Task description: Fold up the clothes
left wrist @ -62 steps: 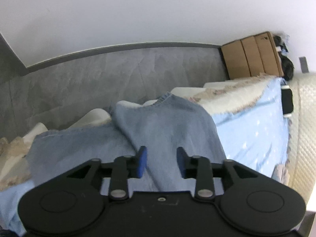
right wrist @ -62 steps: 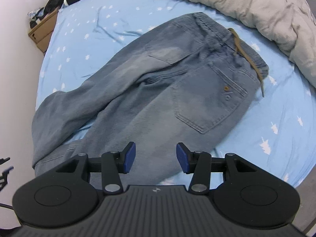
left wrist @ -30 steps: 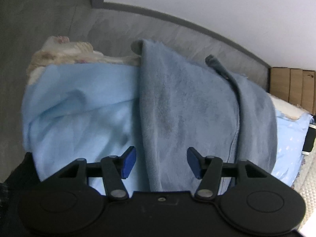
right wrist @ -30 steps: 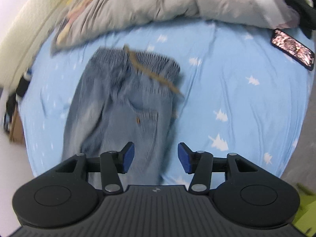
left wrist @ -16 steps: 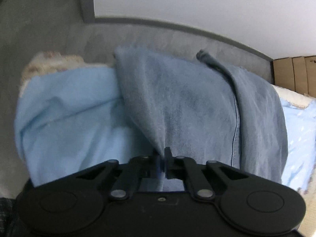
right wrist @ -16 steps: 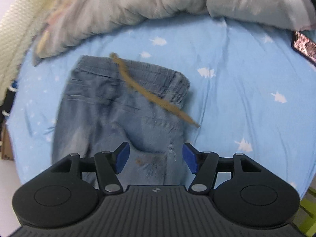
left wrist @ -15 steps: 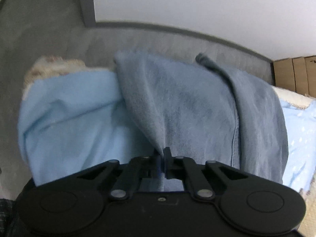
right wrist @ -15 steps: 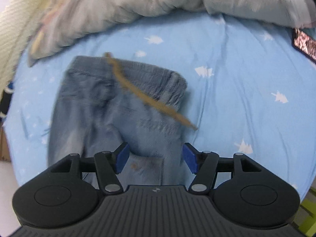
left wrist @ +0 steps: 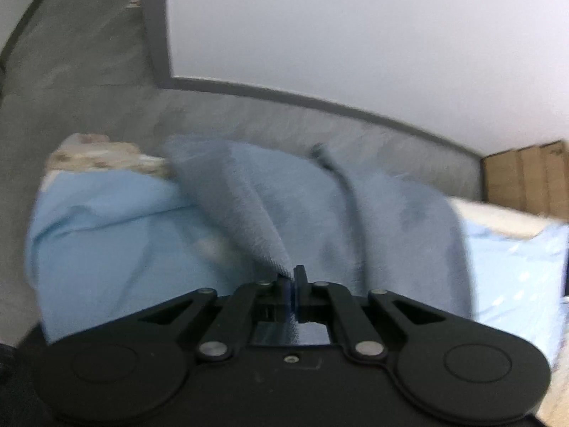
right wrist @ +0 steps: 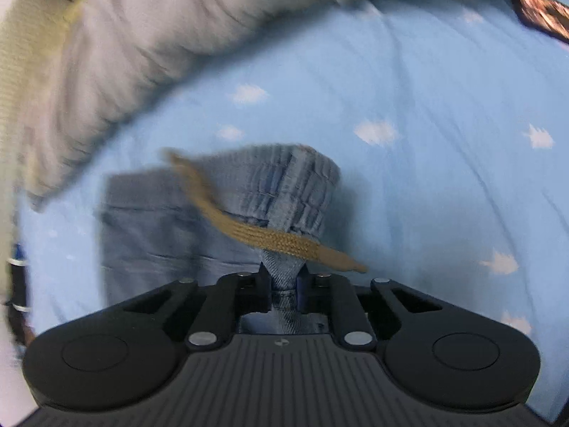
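Jeans (right wrist: 284,192): waistband bunched in closing right gripper (right wrist: 283,277), leg hem clenched by left gripper (left wrist: 293,279) (presumably readied for folding).

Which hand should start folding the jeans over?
Probably the left. The left gripper is shut on a leg end of the jeans, free to carry. The right gripper is closing on the bunched waistband, a good anchor.

Around the bed, as we see it

We see a light blue bedsheet (right wrist: 426,82) with white shapes covering the bed, a rumpled grey duvet (right wrist: 149,35) along its far edge, a phone (right wrist: 542,17) near the far right corner, and cardboard boxes (left wrist: 526,181) on the grey floor (left wrist: 89,82) against the white wall (left wrist: 355,35).
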